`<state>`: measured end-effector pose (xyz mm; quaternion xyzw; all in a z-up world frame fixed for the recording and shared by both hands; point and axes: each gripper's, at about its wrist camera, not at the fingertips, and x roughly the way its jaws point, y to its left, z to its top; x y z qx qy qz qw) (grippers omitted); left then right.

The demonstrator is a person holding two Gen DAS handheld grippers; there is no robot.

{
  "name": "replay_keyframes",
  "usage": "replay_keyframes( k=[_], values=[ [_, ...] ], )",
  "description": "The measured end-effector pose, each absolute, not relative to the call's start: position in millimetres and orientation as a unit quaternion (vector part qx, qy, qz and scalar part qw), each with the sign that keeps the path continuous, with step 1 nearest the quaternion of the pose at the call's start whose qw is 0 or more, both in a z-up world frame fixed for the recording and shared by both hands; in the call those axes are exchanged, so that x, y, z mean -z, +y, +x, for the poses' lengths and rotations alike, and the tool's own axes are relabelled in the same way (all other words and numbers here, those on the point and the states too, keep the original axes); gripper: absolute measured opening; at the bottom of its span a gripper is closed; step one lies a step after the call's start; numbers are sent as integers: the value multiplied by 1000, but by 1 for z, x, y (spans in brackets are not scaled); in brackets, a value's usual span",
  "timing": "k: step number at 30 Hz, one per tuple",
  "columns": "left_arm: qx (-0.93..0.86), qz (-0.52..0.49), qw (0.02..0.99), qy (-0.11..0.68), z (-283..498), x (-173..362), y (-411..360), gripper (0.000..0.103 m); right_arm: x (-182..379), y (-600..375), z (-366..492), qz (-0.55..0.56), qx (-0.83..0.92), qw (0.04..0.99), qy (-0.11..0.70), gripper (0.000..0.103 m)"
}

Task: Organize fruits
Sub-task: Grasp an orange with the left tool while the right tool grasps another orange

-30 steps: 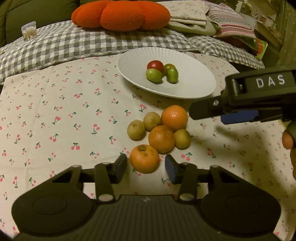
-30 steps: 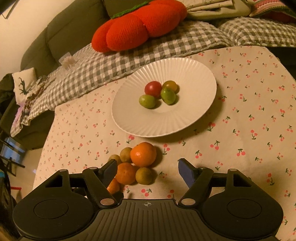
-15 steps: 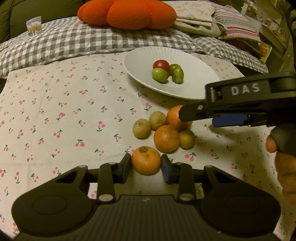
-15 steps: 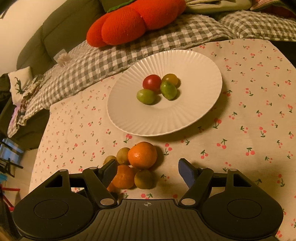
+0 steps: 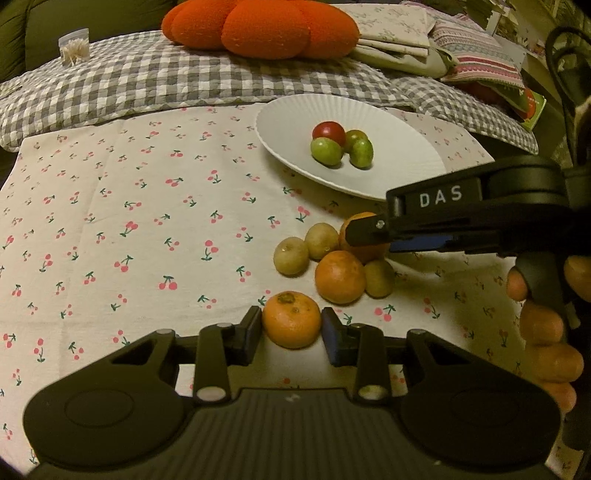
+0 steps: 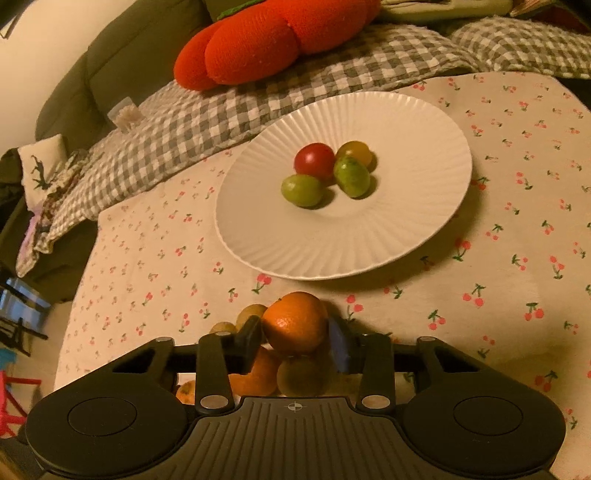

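Three oranges and several small yellow-green fruits lie heaped on the cherry-print cloth. My left gripper (image 5: 291, 332) is shut on the nearest orange (image 5: 291, 319), with a pad against each side. My right gripper (image 6: 295, 339), also seen from the side (image 5: 369, 236), straddles the far orange (image 6: 295, 323). Its jaws are closing, and both pads meet the peel. A middle orange (image 5: 340, 277) rests between the two. The white ribbed plate (image 6: 369, 236) behind holds a red fruit (image 6: 314, 160) and three greenish ones.
A checked quilt (image 5: 184, 81) borders the cloth at the back, with an orange pumpkin cushion (image 5: 266, 29) and a small toothpick jar (image 5: 74, 46) on it. Folded cloths lie at the back right. A person's hand (image 5: 546, 325) holds the right gripper's handle.
My left gripper's jaws closed onto the near orange and have stayed there. My right gripper came down over the heap, and its jaws drew in from wide apart to the sides of the far orange.
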<state>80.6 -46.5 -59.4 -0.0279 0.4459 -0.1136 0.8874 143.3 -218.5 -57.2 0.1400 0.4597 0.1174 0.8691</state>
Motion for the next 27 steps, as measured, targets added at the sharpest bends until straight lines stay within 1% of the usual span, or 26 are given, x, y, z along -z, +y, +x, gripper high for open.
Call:
replay_keyframes(
  k=[16,27],
  values=[
    [110,-37,891,440,80,51,-46,33,37,-220,134,142,-127,869,456,37],
    [107,-50,900,420,83,34,-39,33,17,-217,122,141,-157,873,440,37]
  ],
)
